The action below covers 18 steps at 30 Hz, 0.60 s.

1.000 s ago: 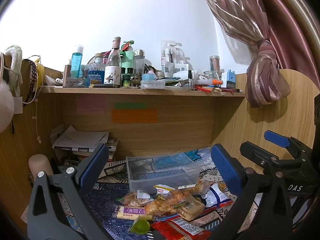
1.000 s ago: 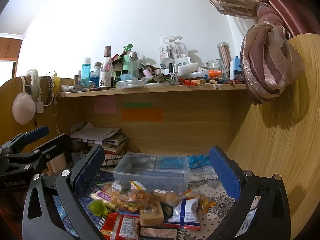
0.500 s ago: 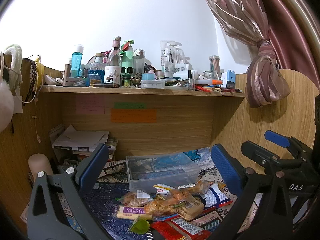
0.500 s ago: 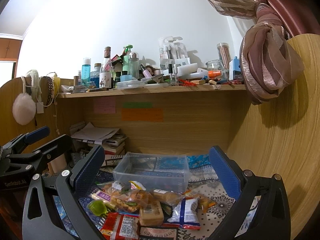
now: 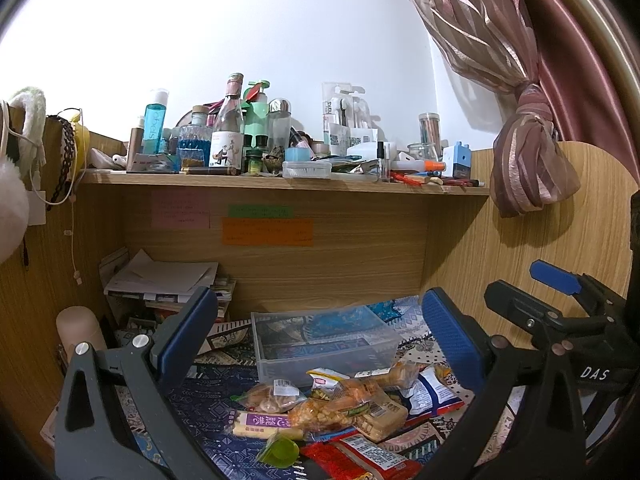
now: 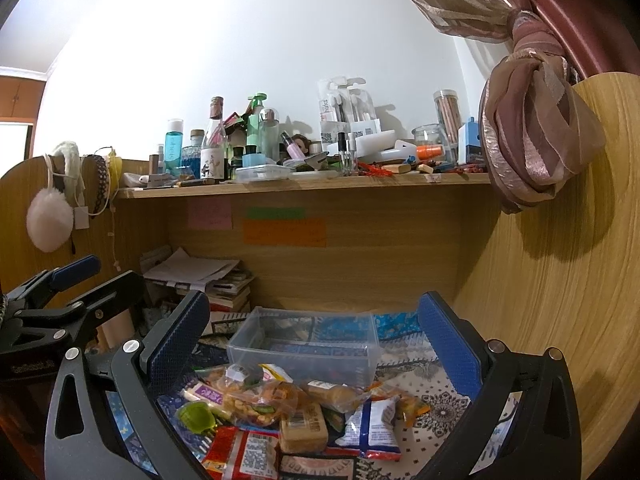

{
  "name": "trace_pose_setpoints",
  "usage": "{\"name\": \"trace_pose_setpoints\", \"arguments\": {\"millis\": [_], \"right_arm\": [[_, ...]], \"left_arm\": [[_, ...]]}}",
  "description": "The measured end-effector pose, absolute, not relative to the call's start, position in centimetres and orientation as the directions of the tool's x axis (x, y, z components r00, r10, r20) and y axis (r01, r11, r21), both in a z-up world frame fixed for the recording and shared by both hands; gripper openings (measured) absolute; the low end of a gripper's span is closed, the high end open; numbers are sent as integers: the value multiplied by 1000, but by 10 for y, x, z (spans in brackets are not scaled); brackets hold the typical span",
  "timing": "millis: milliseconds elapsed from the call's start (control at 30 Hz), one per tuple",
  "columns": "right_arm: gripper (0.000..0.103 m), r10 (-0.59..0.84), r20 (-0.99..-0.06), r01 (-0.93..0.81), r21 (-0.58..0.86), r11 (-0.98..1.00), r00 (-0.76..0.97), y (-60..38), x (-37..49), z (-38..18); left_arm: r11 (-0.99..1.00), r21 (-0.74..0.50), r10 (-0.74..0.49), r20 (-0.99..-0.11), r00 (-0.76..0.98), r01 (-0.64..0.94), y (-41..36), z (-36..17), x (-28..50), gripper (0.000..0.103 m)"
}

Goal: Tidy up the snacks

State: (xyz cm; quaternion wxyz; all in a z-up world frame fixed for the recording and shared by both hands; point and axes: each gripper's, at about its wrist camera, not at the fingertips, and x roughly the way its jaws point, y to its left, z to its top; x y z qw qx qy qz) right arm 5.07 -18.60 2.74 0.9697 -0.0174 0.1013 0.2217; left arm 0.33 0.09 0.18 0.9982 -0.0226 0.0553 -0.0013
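Left wrist view: left gripper (image 5: pixel 320 336) is spread wide and holds nothing; so is the right gripper (image 6: pixel 314 334). The snack pile (image 5: pixel 340 400) lies on the patterned cloth (image 5: pixel 208 412), touching the front of the clear bin (image 5: pixel 324 344), which looks empty. The packets look light, crinkly, slippery and crushable; I'd pinch a sealed edge, not the middle. Only the right wrist view shows the blue-white bag (image 6: pixel 370 424) whole.

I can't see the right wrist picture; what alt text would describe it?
Open blue-padded tongs frame a pile of snack packets lying in front of an empty clear plastic bin on a patterned cloth. Behind, a wooden shelf holds crowded bottles, and a second pair of tongs shows at left.
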Motion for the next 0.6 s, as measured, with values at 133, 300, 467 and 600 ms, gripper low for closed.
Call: {"name": "trace_pose_setpoints", "arguments": {"millis": [133,300,467,600], "right_arm": [[103,425,-204,-432,10,902,882,-185,51,28],[103,424,-207,-431,11,902,882,-185,51,27],[103,423,-221,-430,16,903,879,-182,56,23],[103,424,-252,-431,30,902,870,-182,65,15]], "left_arm": [[999,-48,-4,-112,994,-1,1,2,3,103],[999,-47,-8,-120,993,2,1,1,5,103],[999,-49,-18,-137,990,11,1,-4,10,103],[999,-51,-23,-160,987,15,4,-12,18,103]]}}
